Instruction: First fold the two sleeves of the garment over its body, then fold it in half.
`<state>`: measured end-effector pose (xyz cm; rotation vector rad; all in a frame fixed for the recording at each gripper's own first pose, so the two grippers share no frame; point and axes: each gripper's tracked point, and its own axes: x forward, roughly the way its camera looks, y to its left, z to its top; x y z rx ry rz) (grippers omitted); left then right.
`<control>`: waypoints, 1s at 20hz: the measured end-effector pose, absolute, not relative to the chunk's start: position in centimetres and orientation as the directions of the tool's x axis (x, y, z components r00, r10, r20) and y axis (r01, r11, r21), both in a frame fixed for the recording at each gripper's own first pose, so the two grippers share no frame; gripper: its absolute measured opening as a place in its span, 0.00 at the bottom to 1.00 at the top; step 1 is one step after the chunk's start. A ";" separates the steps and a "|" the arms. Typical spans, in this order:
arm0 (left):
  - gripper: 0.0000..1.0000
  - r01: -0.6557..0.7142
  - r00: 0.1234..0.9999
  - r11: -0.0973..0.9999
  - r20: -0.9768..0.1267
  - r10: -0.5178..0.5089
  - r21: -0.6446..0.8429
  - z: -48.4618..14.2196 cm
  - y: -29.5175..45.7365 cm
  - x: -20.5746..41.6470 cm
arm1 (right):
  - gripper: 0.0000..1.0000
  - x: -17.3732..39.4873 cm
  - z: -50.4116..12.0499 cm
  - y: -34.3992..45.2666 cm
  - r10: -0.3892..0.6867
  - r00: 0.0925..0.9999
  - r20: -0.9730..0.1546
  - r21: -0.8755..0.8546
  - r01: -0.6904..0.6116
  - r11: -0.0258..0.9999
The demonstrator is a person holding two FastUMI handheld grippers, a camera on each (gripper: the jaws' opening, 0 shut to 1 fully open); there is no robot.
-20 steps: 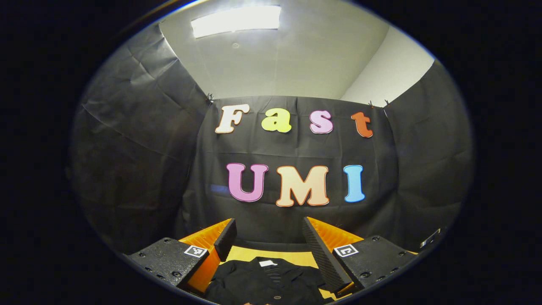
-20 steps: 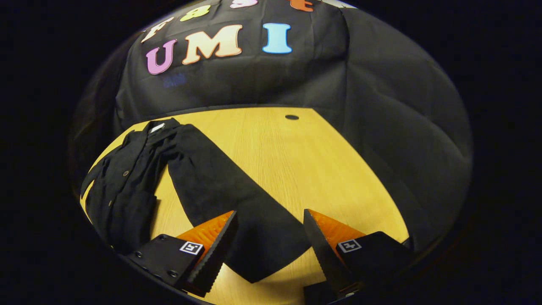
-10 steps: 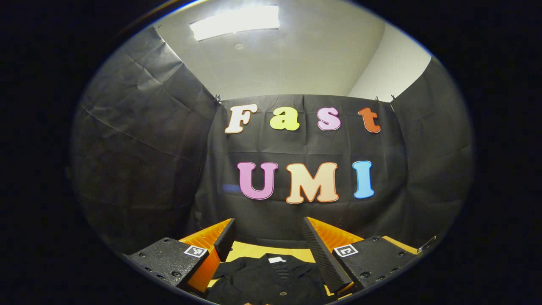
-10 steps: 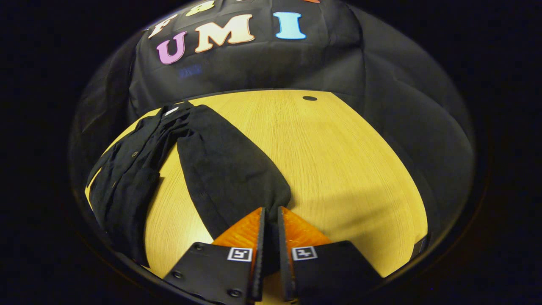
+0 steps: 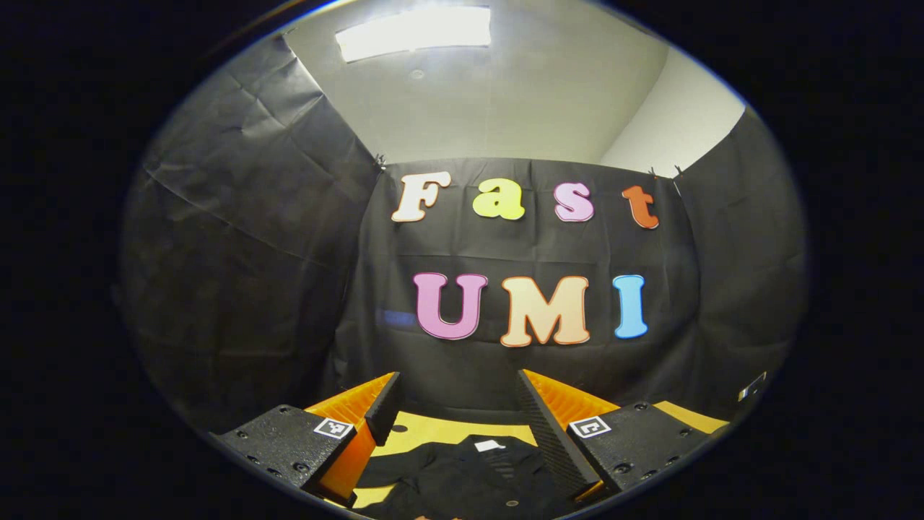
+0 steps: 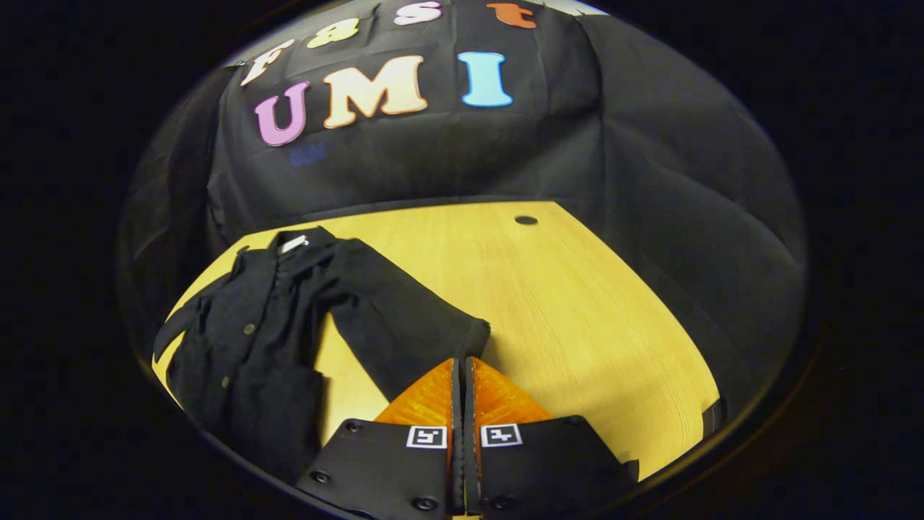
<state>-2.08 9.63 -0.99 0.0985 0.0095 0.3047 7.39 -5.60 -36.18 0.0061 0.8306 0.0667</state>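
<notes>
Over table, right claw clenched on sleeve, left claw released, level.

Black cloth walls enclose the booth; a ceiling light panel glows above the pale wooden surface.

A pale wooden bench with a small dark hole near its far edge carries a black buttoned garment. The garment lies spread left of the right claw, one sleeve reaching to the claw's tips.
</notes>
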 end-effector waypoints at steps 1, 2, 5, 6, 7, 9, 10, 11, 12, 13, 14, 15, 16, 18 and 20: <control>0.92 -0.300 0.954 0.949 0.003 0.301 0.101 -1.1 10.9 -2.1 | 0.03 7.9 -35.1 -3.8 0.073 0.688 -0.722 0.036 -0.069 0.997; 0.92 -0.301 0.953 0.948 0.000 0.302 0.102 -1.2 12.0 -1.9 | 0.03 8.4 -34.1 -1.6 0.094 0.694 -0.714 0.046 -0.088 0.995; 0.92 -0.304 0.952 0.947 0.002 0.306 0.105 -1.1 15.6 -2.0 | 0.03 9.5 -31.8 5.3 0.159 0.716 -0.680 0.045 -0.175 0.984; 0.92 -0.306 0.952 0.946 0.001 0.307 0.109 -1.4 16.9 -2.2 | 0.03 9.7 -31.4 7.5 0.181 0.718 -0.672 0.043 -0.206 0.978; 0.92 -0.307 0.951 0.945 0.000 0.309 0.114 -1.5 18.1 -2.2 | 0.03 9.5 -30.7 9.8 0.208 0.719 -0.663 0.049 -0.235 0.971; 0.93 -0.306 0.951 0.944 -0.013 0.310 0.120 -2.0 20.4 -2.2 | 0.03 9.2 -30.2 14.6 0.266 0.711 -0.651 0.066 -0.297 0.953; 0.92 -0.303 0.951 0.946 -0.021 0.307 0.118 -2.4 21.5 -2.3 | 0.03 8.9 -30.0 17.0 0.290 0.705 -0.647 0.062 -0.331 0.942; 0.92 -0.298 0.952 0.947 -0.032 0.304 0.116 -2.8 22.5 -2.5 | 0.03 8.5 -30.0 19.1 0.313 0.699 -0.643 0.055 -0.366 0.929; 0.92 -0.295 0.952 0.949 -0.045 0.302 0.114 -3.2 23.6 -2.7 | 0.03 8.1 -30.1 21.3 0.334 0.689 -0.643 0.049 -0.398 0.916; 0.92 -0.291 0.952 0.950 -0.060 0.299 0.114 -3.6 24.6 -2.8 | 0.03 7.6 -30.5 23.1 0.350 0.679 -0.645 0.043 -0.425 0.904; 0.92 -0.287 0.952 0.951 -0.074 0.296 0.118 -4.1 25.4 -2.8 | 0.03 6.9 -30.7 24.8 0.362 0.668 -0.651 0.040 -0.446 0.894; 0.92 -0.284 0.952 0.951 -0.084 0.295 0.124 -4.4 26.4 -3.2 | 0.03 6.4 -31.0 26.4 0.376 0.659 -0.651 0.046 -0.460 0.887; 0.92 -0.284 0.952 0.950 -0.084 0.296 0.131 -4.4 27.4 -3.6 | 0.03 6.3 -31.2 27.9 0.392 0.653 -0.648 0.058 -0.471 0.880; 0.92 -0.301 0.947 0.944 -0.078 0.313 0.137 -4.5 29.2 -4.2 | 0.03 7.5 -31.4 30.8 0.414 0.646 -0.642 0.071 -0.488 0.870; 0.92 -0.331 0.934 0.934 -0.094 0.344 0.136 -5.1 31.1 -5.3 | 0.03 9.5 -32.2 33.7 0.424 0.634 -0.647 0.073 -0.502 0.862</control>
